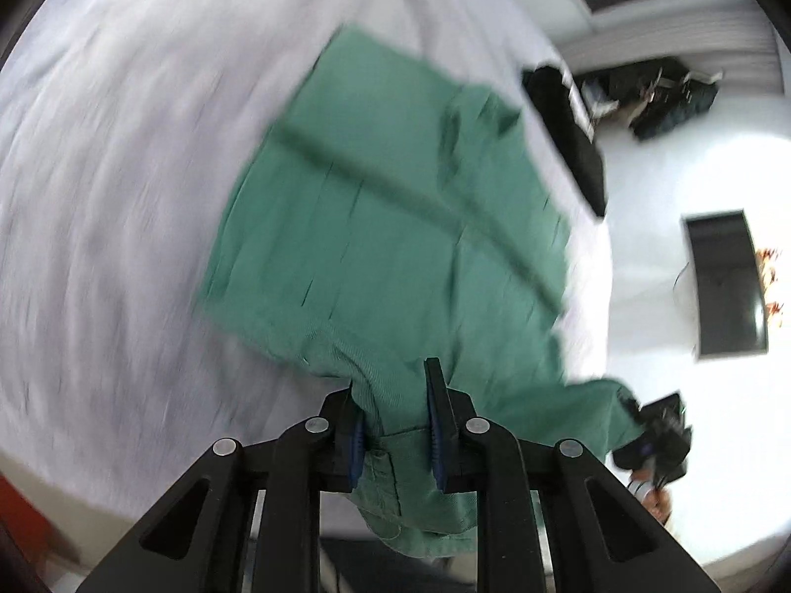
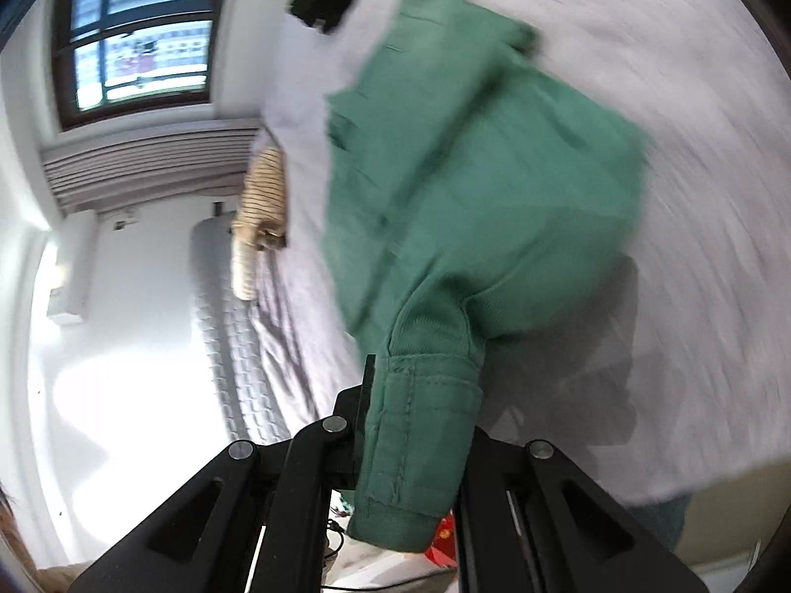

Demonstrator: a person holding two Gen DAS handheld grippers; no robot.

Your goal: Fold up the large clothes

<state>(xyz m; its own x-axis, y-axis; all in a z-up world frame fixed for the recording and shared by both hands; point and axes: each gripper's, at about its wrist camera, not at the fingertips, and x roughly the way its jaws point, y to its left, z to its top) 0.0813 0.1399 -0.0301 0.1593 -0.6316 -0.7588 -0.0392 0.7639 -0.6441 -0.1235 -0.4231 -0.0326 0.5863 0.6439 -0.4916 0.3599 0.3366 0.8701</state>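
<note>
Surface: we work over a bed covered by a pale lilac-grey sheet [image 1: 123, 188], wrinkled and motion-blurred in both wrist views. Its edge runs along the quilted side of a mattress [image 2: 232, 346] in the right wrist view.

Room: white floor [image 1: 692, 173]; a dark-framed window [image 2: 138, 44] with a ribbed white unit [image 2: 148, 168] beneath it.

Task item: one green garment [image 1: 385, 227] of heavy cloth, lifted at our near end and draping down onto the sheet. A long dark crease crosses its body.

Left gripper [image 1: 395, 425]: we see its blue-padded fingers [image 1: 437, 440] closed in on a bunched fold of the green garment, cloth filling the gap between them.

Right gripper [image 2: 415, 440]: we see a stitched cuff or hem of the garment hanging over it, hiding one finger; the other finger [image 2: 368, 395] stands against the cloth. The cloth appears pinched, though the contact itself is covered. This gripper also shows in the left wrist view [image 1: 652, 449], holding the far corner.

Other items on the bed: a black garment [image 1: 568, 123] beside the green one near the bed's edge; a tan striped garment [image 2: 262, 202] at the mattress edge.

On the floor: a dark rectangular panel [image 1: 726, 281]; a heap of dark bags [image 1: 657, 94] by the wall; a red object [image 2: 442, 538] below the right gripper, mostly hidden.
</note>
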